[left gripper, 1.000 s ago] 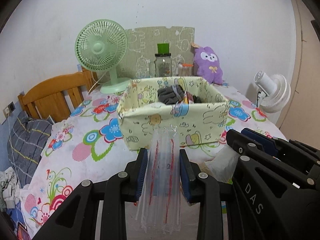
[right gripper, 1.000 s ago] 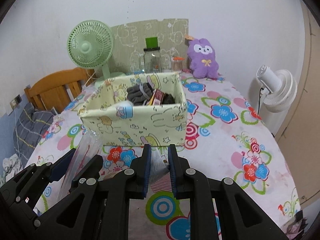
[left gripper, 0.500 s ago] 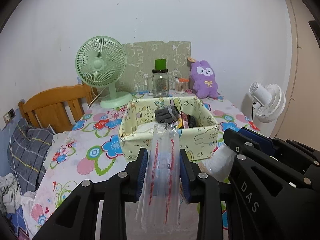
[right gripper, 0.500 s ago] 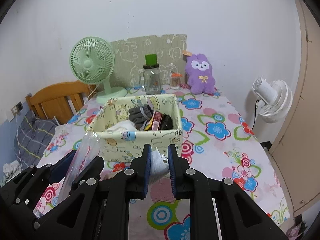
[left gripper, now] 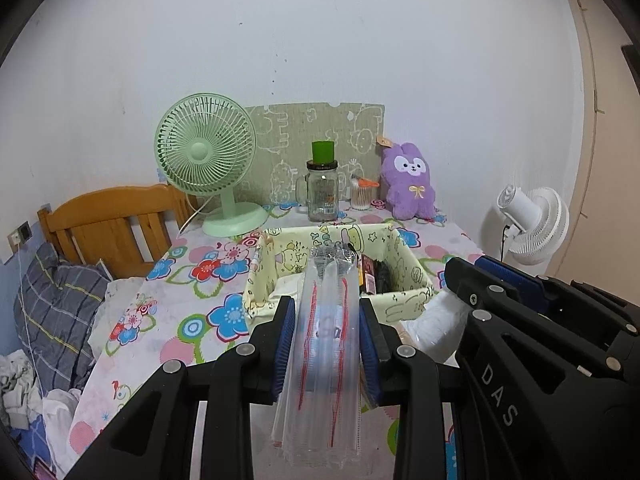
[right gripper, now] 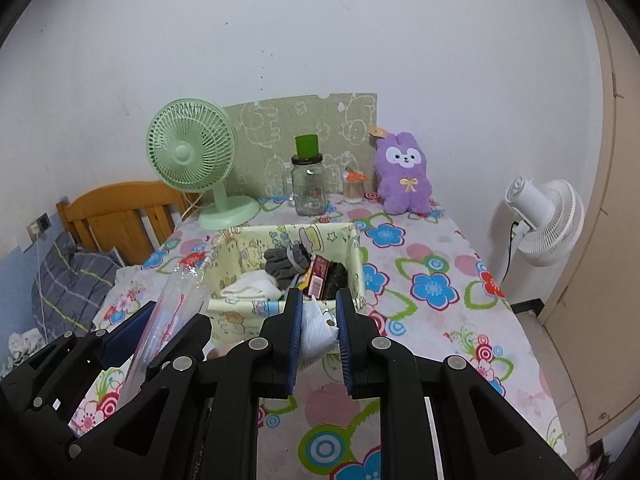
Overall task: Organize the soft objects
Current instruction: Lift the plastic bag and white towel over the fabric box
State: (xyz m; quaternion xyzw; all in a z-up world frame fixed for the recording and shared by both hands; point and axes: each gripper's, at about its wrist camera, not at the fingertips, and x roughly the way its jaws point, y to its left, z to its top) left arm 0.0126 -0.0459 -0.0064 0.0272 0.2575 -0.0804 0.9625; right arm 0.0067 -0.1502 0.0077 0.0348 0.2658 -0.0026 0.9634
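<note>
My left gripper (left gripper: 326, 320) is shut on a clear inflated air-cushion wrap with red lines (left gripper: 326, 344), held upright above the table; it also shows in the right wrist view (right gripper: 168, 316). My right gripper (right gripper: 318, 314) is shut on a white crumpled plastic bag (right gripper: 316, 330), which also shows in the left wrist view (left gripper: 434, 330). Both hang in front of and above a yellow cartoon-print fabric box (right gripper: 352, 256) (left gripper: 260, 280). The box holds a grey glove (right gripper: 286, 262), a white cloth (right gripper: 252, 286) and dark snack packets (right gripper: 326, 276).
A table with a flowered cloth (right gripper: 432, 292) carries a green desk fan (right gripper: 192, 156), a glass jar with a green lid (right gripper: 308, 184), a cotton-swab holder (right gripper: 354, 188) and a purple plush rabbit (right gripper: 404, 176). A white floor fan (right gripper: 540, 220) stands right. A wooden bed headboard (right gripper: 120, 212) is left.
Both grippers have risen and pulled back from the box with their loads. The box now looks smaller and lower, and its inside shows more.
</note>
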